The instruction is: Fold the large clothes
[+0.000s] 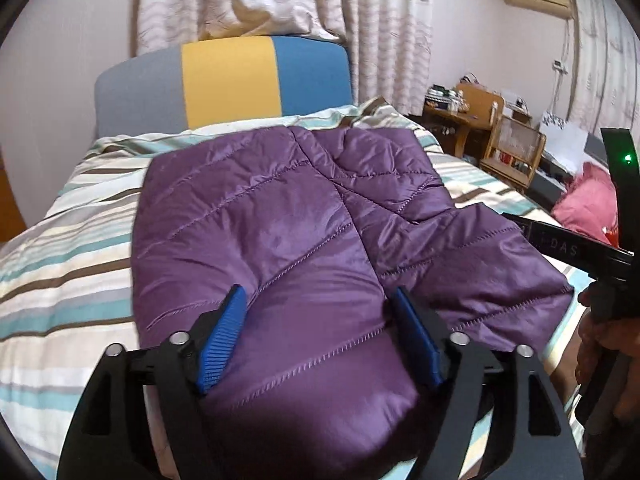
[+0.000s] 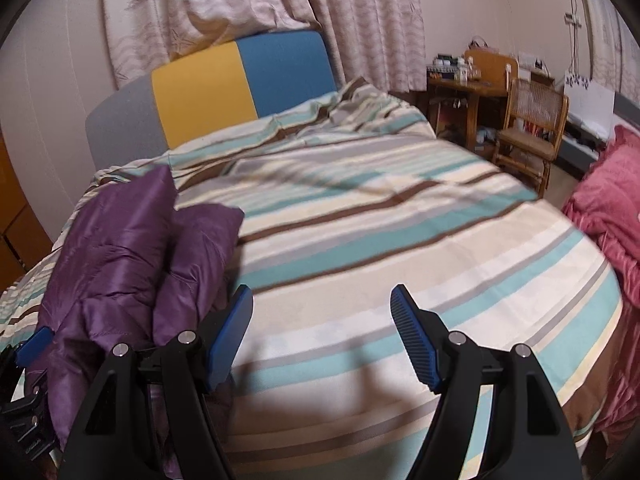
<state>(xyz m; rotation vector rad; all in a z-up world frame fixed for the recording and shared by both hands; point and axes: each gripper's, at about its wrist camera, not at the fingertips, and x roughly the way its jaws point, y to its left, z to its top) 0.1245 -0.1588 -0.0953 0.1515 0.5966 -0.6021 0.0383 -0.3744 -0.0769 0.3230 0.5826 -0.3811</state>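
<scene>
A purple quilted jacket (image 1: 288, 240) lies folded on the striped bed cover (image 1: 68, 272). My left gripper (image 1: 320, 300) is open, its blue pads on either side of the jacket's near rounded fold, low over it. In the right wrist view the jacket (image 2: 120, 256) lies at the left on the striped cover (image 2: 380, 220). My right gripper (image 2: 322, 300) is open and empty above bare bedding, just right of the jacket. The right gripper's black body shows at the right edge of the left wrist view (image 1: 600, 264).
A grey, yellow and blue headboard (image 1: 224, 80) stands behind the bed under patterned curtains (image 1: 380, 20). A wooden desk (image 2: 468, 88) and a chair (image 2: 532, 128) stand at the right. Pink bedding (image 2: 608, 208) is heaped beside the bed's right edge.
</scene>
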